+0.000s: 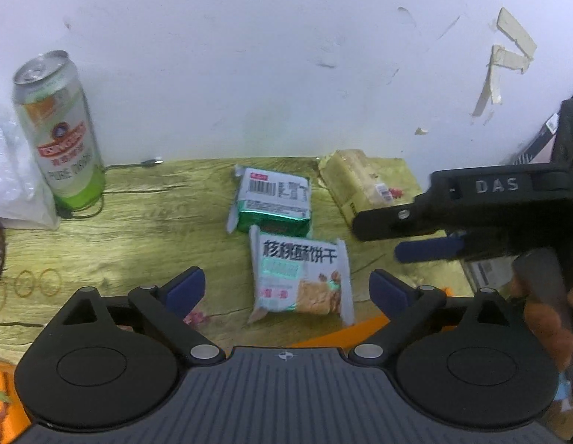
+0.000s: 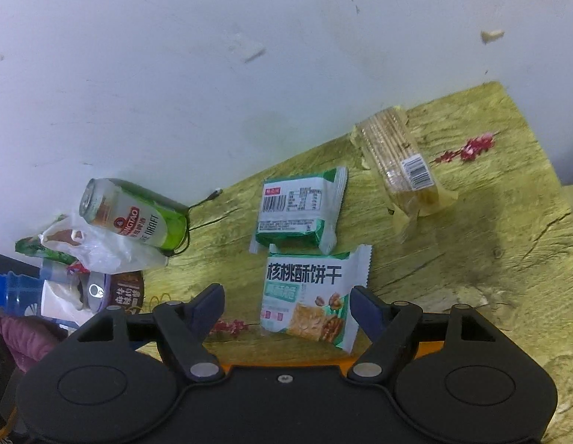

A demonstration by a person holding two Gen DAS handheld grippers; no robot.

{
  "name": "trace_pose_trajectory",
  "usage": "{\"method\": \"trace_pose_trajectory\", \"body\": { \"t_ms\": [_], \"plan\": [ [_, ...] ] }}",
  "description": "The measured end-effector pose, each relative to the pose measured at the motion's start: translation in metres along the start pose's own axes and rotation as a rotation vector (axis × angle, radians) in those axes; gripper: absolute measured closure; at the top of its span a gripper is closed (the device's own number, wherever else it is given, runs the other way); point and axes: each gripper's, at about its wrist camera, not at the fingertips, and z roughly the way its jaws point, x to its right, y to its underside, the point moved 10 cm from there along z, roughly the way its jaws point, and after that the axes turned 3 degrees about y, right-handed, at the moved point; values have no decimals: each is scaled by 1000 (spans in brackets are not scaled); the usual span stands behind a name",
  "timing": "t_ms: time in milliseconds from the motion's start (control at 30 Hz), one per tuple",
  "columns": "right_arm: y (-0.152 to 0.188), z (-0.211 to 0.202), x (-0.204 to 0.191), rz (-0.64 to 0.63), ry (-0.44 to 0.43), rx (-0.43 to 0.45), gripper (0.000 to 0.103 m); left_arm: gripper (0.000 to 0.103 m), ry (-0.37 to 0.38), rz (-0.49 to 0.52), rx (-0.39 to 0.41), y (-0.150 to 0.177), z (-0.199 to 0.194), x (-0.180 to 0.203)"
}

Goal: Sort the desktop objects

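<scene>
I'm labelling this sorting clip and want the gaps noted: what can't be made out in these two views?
- Left wrist view: the clear cracker sleeve is partly hidden by the right gripper.
- Right wrist view: clutter behind the white plastic bag is cut off by the edge.
- The green beer can has blurred print.

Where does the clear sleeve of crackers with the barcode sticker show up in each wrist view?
Left wrist view: the cracker sleeve lies right of centre near the wall, its near end hidden behind the right tongs.
Right wrist view: the cracker sleeve lies upper right, fully visible, slanting away from the wall.
Shared landmark: the green biscuit pack, barcode up, lies just left of the sleeve in both.
</scene>
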Motion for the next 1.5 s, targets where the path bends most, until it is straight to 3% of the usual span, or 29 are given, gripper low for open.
{"method": "trace_pose_trajectory", "body": {
  "t_ms": [433,767,1200,1300,1500],
  "plan": [
    [-7,39,21,121,-83,-95,29,7,44,-16,-77,7,52,11],
    [-9,61,27,135,-78,-155,29,7,59,-46,-149,17,78,8],
    [-10,73,35,145,-48,-187,29,7,87,-71,-196,23,89,10],
    [-10,77,33,140,-52,-196,21,7,88,-69,-202,24,90,11],
    [-10,82,27,127,-63,-208,20,7,113,-65,-225,25,86,13]
  ]
}}
